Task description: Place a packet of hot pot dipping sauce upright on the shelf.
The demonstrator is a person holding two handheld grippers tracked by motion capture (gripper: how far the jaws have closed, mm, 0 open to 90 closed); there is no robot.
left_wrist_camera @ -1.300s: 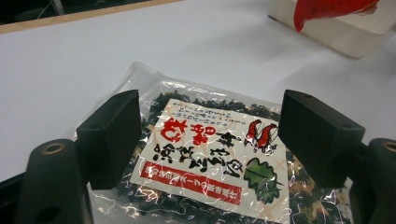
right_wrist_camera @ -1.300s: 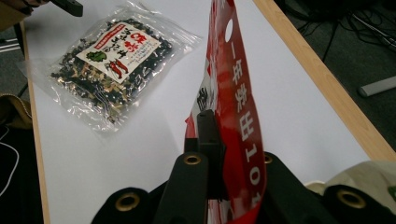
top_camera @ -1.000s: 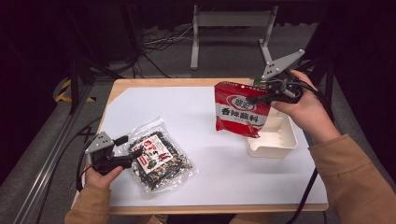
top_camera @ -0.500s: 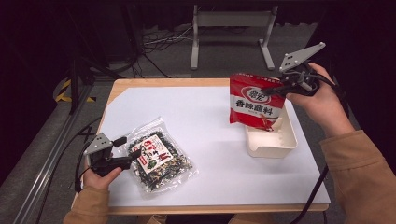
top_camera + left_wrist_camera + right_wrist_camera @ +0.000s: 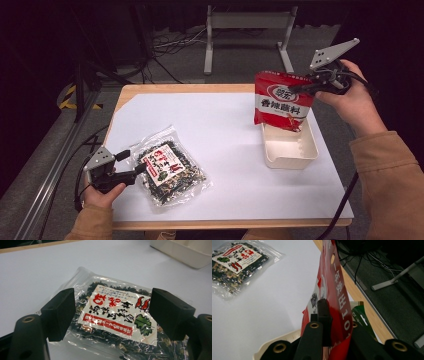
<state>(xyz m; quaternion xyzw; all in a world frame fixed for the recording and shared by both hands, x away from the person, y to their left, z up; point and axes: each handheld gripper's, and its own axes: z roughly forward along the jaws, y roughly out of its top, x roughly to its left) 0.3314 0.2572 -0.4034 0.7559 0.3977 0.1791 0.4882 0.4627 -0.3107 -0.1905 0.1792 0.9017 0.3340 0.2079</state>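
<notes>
My right gripper (image 5: 299, 85) is shut on the top edge of a red snack bag (image 5: 281, 100) and holds it upright over the far end of a white tray (image 5: 291, 150). In the right gripper view the red bag (image 5: 337, 297) is pinched between the black jaws, with my right gripper (image 5: 329, 312) closed around it. A clear bag of dark dried food with a white and red label (image 5: 170, 170) lies flat near the table's front left. My left gripper (image 5: 142, 168) rests open at that bag's left edge. In the left gripper view the clear bag (image 5: 115, 315) lies between and under the parted jaws of my left gripper (image 5: 110, 312).
White paper (image 5: 220, 130) covers the wooden table (image 5: 150, 89). A metal stand (image 5: 247, 30) and cables lie on the dark floor beyond the far edge. A rail (image 5: 50, 170) runs along the table's left side.
My right gripper has carried the red bag to the right and slightly up, from over the tray's near-left part to its far end. The left gripper and clear bag have stayed put.
</notes>
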